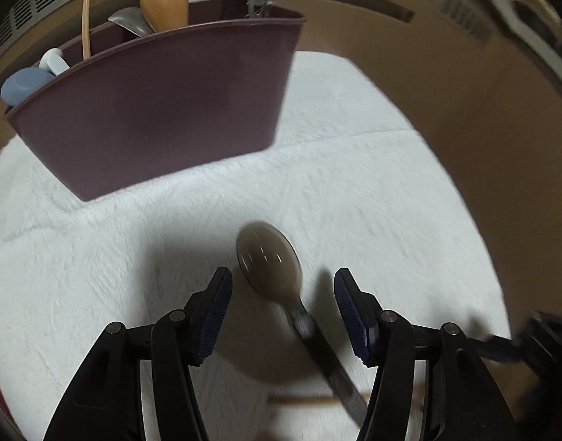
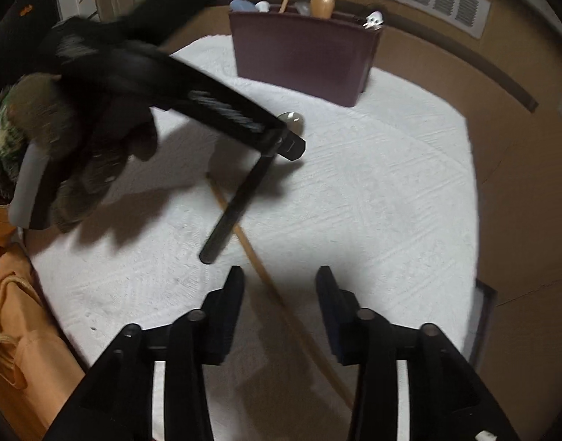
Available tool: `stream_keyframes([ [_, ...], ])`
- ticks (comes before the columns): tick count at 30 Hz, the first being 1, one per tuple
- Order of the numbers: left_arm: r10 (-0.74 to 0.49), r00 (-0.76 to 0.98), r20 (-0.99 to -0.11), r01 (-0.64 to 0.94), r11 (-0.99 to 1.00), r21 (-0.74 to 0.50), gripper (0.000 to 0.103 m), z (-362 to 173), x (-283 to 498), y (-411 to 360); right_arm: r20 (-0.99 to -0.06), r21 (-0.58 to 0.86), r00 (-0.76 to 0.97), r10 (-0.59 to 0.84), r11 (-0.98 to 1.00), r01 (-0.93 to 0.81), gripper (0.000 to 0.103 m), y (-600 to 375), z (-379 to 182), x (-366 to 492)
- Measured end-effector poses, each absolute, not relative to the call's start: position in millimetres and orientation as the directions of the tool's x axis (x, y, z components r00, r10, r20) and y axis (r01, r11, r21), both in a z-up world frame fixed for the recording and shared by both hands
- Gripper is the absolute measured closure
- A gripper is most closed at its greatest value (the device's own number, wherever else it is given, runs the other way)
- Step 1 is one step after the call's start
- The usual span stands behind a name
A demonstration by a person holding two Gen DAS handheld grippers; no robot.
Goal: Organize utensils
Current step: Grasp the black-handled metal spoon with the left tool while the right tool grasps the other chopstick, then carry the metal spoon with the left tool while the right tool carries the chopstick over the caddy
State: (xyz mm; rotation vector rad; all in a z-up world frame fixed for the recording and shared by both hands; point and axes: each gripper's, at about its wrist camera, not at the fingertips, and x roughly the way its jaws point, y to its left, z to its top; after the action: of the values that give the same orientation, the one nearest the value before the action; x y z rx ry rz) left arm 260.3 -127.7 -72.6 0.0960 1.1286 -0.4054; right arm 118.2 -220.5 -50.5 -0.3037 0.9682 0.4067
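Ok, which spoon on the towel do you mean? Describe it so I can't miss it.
Start at the maroon caddy at the back of the white towel. In front of it lies a spoon, its steel bowl toward the caddy. Its black handle crosses a pale wooden stick, the only other loose piece.

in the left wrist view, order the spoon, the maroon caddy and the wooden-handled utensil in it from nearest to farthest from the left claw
1. Spoon: on the white towel, its bowl just ahead of the open left claw, neck between the fingers, not gripped.
2. Maroon caddy: standing farther back, up and to the left.
3. Wooden-handled utensil: sticking up behind the caddy's front wall, farthest.
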Motion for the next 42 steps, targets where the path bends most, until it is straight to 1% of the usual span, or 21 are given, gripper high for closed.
stream_keyframes([
  [1,-0.239,0.369,-0.898,0.344,0.933,-0.107,0.045,-75.5,266.2,-133.3,-0.833,-0.097,0.525,0.174,0.889,-0.447,0.053,-223.8,-49.3,115.5],
  [3,-0.199,0.402,-0.894,0.330,0.942,-0.062,0.045,-75.8,270.6,-140.6,-0.810,-0.150,0.574,0.124,0.901,-0.407,0.040,-227.6,-48.0,114.1],
  [4,-0.187,0.410,-0.893,0.331,0.943,-0.045,0.048,-76.3,271.6,-143.7,-0.796,-0.177,0.597,0.098,0.906,-0.385,0.037,-230.2,-47.0,113.5],
  [5,-0.186,0.423,-0.887,0.336,0.941,-0.037,0.054,-75.9,271.2,-145.0,-0.782,-0.209,0.620,0.065,0.909,-0.359,0.031,-233.5,-45.8,112.6],
  [6,-0.185,0.441,-0.878,0.343,0.939,-0.025,0.067,-74.6,269.1,-144.6,-0.770,-0.235,0.637,0.037,0.912,-0.337,0.028,-236.9,-44.2,111.7],
  [8,-0.210,0.461,-0.862,0.357,0.933,-0.036,0.069,-69.7,262.1,-136.2,-0.757,-0.253,0.653,0.015,0.915,-0.315,0.024,-240.4,-41.8,111.4],
  [10,-0.245,0.479,-0.843,0.361,0.930,-0.065,0.069,-61.6,249.5,-121.4,-0.763,-0.220,0.645,0.043,0.921,-0.321,0.022,-242.4,-40.0,114.3],
  [13,-0.262,0.554,-0.790,0.351,0.934,-0.063,0.069,-38.8,224.2,-88.3,-0.778,-0.137,0.616,0.121,0.924,-0.356,0.021,-239.4,-40.7,126.3],
  [15,-0.251,0.605,-0.756,0.332,0.942,-0.048,0.069,-25.7,208.0,-68.5,-0.789,-0.065,0.578,0.207,0.908,-0.414,0.021,-229.5,-41.2,133.8],
  [16,-0.242,0.631,-0.737,0.315,0.948,-0.041,0.069,-18.7,199.6,-55.3,-0.794,-0.040,0.560,0.238,0.898,-0.439,0.023,-223.1,-42.9,138.6],
  [17,-0.237,0.647,-0.724,0.302,0.952,-0.042,0.069,-14.2,195.2,-43.6,-0.798,-0.030,0.544,0.261,0.884,-0.467,0.036,-215.1,-43.2,141.7],
  [18,-0.233,0.661,-0.713,0.286,0.957,-0.048,0.069,-9.9,189.9,-33.2,-0.804,-0.030,0.526,0.276,0.866,-0.500,0.056,-206.0,-44.0,144.0],
  [20,-0.228,0.676,-0.701,0.257,0.964,-0.065,0.069,-4.1,187.8,-15.6,-0.829,-0.037,0.475,0.296,0.818,-0.574,0.074,-179.4,-47.6,146.8],
  [22,-0.229,0.682,-0.694,0.239,0.967,-0.085,0.069,-2.2,181.9,0.1,-0.839,-0.051,0.451,0.303,0.782,-0.621,0.074,-160.0,-50.3,150.8],
  [26,-0.234,0.692,-0.683,0.238,0.967,-0.090,0.069,-3.8,169.6,17.7,-0.865,-0.106,0.421,0.273,0.722,-0.684,0.074,-132.1,-56.7,162.9],
  [28,-0.252,0.686,-0.682,0.245,0.963,-0.110,0.069,-6.4,167.5,22.9,-0.878,-0.114,0.403,0.259,0.703,-0.702,0.077,-126.8,-58.9,170.2],
  [32,-0.277,0.674,-0.684,0.248,0.958,-0.144,0.069,-11.4,166.8,24.2,-0.905,-0.092,0.348,0.245,0.686,-0.722,0.082,-116.6,-66.3,184.3],
  [37,-0.290,0.659,-0.694,0.251,0.955,-0.160,0.069,-16.3,166.3,24.4,-0.927,-0.033,0.281,0.250,0.690,-0.723,0.083,-115.1,-77.3,201.2],
  [38,-0.290,0.658,-0.695,0.251,0.955,-0.161,0.069,-16.5,166.0,24.5,-0.928,-0.022,0.276,0.250,0.702,-0.712,0.093,-117.8,-78.1,203.1],
  [39,-0.291,0.657,-0.696,0.252,0.954,-0.161,0.069,-16.7,165.5,24.6,-0.929,-0.021,0.280,0.243,0.719,-0.695,0.095,-119.2,-78.4,205.2],
  [42,-0.292,0.656,-0.696,0.258,0.953,-0.157,0.069,-15.5,161.5,22.2,-0.922,-0.035,0.308,0.236,0.740,-0.671,0.097,-120.9,-77.5,200.6],
])
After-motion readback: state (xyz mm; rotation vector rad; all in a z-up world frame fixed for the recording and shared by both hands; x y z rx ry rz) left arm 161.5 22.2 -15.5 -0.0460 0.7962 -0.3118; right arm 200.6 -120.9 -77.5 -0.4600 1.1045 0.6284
